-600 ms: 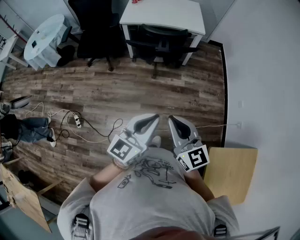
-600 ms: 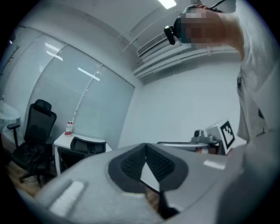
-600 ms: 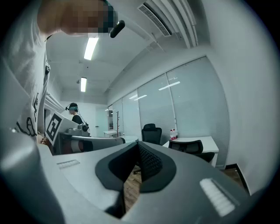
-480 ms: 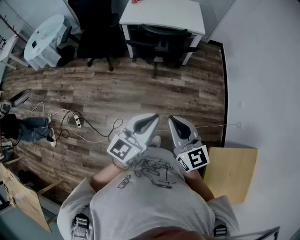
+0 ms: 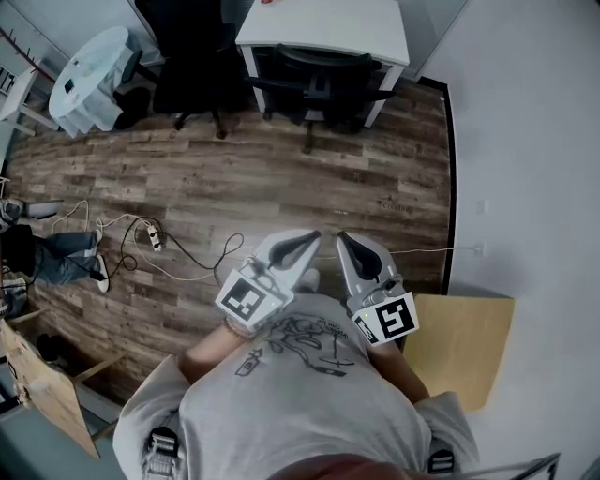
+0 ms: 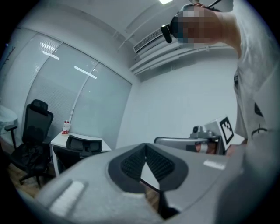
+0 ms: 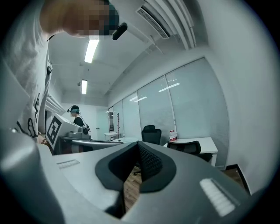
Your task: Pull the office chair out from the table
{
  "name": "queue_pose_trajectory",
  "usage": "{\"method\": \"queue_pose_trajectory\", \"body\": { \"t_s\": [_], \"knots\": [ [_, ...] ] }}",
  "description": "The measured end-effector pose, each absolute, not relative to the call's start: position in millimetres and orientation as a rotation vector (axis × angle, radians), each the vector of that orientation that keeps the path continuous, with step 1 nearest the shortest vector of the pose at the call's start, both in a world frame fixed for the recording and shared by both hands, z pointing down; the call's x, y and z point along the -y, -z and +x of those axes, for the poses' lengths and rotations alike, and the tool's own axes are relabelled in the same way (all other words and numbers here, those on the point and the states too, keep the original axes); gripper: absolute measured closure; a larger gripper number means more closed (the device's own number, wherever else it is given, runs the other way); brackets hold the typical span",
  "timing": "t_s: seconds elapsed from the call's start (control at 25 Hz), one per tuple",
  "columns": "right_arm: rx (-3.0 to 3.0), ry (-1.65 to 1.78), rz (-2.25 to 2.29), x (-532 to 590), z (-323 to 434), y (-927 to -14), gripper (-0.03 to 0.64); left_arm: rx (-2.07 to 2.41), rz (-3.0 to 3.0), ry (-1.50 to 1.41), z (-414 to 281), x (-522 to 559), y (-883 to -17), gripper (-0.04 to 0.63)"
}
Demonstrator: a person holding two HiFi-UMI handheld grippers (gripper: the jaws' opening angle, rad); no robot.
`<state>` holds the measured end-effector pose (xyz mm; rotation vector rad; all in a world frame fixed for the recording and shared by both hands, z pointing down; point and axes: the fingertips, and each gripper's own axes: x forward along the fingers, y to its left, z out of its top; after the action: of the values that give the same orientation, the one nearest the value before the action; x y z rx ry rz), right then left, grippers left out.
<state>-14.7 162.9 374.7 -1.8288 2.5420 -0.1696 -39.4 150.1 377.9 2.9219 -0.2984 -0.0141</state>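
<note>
A black office chair point(image 5: 319, 86) is tucked under the white table point(image 5: 323, 28) at the far end of the room; it also shows small in the left gripper view as the chair point(image 6: 84, 144) and in the right gripper view as the chair point(image 7: 189, 148). My left gripper point(image 5: 314, 238) and right gripper point(image 5: 342, 238) are held level close to my chest, side by side, far from the chair. Both are shut with nothing between their tips.
A second black chair point(image 5: 192, 66) stands left of the table, and a round white table point(image 5: 89, 80) sits at the far left. A cable and power strip point(image 5: 155, 242) lie on the wood floor. A wooden box point(image 5: 459, 342) is at my right, a wall beyond it. A person point(image 5: 47, 258) is at the left edge.
The view has shifted very slightly; the grippers keep their place by my chest. The person at the left edge has moved a little.
</note>
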Motion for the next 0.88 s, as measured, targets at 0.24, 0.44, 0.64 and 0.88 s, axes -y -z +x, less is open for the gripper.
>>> {"method": "queue_pose_trajectory", "body": {
  "t_s": [0.24,0.44,0.64,0.88],
  "knots": [
    [-2.551,0.179,-1.823,-170.9,4.7,-378.8,0.611,0.316,2.938,0.026,-22.1,-155.9,-382.4,0.594],
    [-2.543,0.184,-1.819,-173.9,9.2,-384.1,0.611,0.333,2.916,-0.004,-22.1,-156.8,-392.0,0.594],
    [-2.54,0.185,-1.824,-164.7,17.7,-389.0,0.611,0.338,2.92,-0.011,-12.8,-145.2,-396.9,0.594],
    [-2.535,0.177,-1.858,-131.2,35.7,-394.8,0.611,0.342,2.937,-0.003,1.9,-107.2,-398.6,0.594]
  ]
}}
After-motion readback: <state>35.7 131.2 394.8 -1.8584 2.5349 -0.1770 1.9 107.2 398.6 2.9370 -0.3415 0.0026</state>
